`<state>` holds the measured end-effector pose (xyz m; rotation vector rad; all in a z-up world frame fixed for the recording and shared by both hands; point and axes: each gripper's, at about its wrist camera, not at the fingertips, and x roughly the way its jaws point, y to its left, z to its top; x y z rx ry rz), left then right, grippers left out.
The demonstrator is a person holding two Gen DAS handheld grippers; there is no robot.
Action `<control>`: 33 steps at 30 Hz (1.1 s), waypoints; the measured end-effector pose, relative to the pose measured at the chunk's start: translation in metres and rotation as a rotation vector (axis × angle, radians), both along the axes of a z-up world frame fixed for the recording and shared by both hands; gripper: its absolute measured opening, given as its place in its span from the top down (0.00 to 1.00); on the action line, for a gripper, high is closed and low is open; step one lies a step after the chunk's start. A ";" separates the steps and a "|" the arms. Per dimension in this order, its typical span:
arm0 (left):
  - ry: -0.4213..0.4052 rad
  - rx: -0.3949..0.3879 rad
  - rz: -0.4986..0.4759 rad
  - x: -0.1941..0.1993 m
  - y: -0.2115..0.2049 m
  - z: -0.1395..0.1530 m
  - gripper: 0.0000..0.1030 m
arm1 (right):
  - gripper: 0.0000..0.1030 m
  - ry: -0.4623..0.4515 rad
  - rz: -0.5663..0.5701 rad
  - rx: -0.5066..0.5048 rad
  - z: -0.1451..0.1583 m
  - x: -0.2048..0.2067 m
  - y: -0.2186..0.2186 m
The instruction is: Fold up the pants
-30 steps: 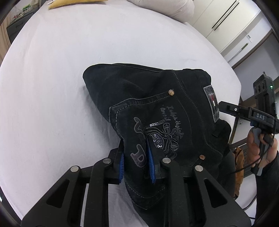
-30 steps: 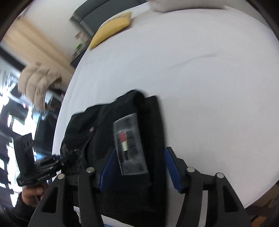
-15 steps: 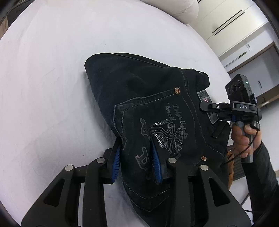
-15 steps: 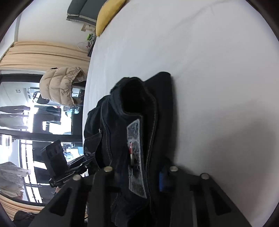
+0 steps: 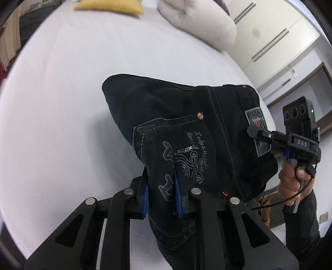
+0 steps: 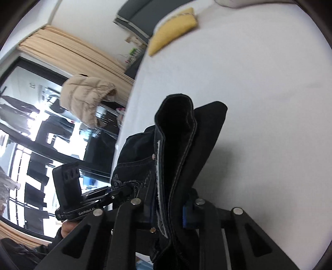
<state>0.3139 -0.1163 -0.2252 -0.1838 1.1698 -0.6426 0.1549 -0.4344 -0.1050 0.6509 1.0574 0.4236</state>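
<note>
Black pants (image 5: pixel 186 128) folded at the bed's (image 5: pixel 62 103) near edge. Left claw (image 5: pixel 160 196) pinches the pocket; right claw (image 6: pixel 170 209) clamps the waistband. Yellow cushion (image 5: pixel 110 6), white pillow (image 5: pixel 197 22) far side; wardrobe (image 5: pixel 276 35) behind.

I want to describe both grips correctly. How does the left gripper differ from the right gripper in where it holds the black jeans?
The left gripper pinches the embroidered back pocket; the right gripper clamps the waistband edge by the grey label. The left holds a thin fold; the right holds a thicker bundle. Both are shut on the black jeans, over the white bed.
</note>
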 end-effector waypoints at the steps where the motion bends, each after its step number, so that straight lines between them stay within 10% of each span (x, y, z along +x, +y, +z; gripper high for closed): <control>1: -0.013 0.006 0.005 0.007 0.007 0.006 0.83 | 0.81 -0.010 0.006 0.000 0.004 0.009 0.005; 10: -0.107 0.110 0.052 0.107 0.068 0.029 0.82 | 0.81 0.003 0.032 0.056 -0.007 0.136 0.063; 18: -0.008 0.140 0.083 0.170 0.101 -0.040 0.81 | 0.80 0.129 0.010 0.067 -0.077 0.214 0.083; 23: -0.011 0.112 0.110 0.164 0.113 -0.069 0.60 | 0.67 0.183 -0.076 0.180 -0.128 0.207 0.057; 30: -0.318 0.248 0.237 0.124 0.121 -0.007 0.50 | 0.42 0.061 -0.192 0.049 -0.086 0.165 0.033; 33: -0.556 0.325 0.318 0.072 0.115 0.041 0.21 | 0.37 -0.086 -0.245 -0.126 -0.034 0.126 0.042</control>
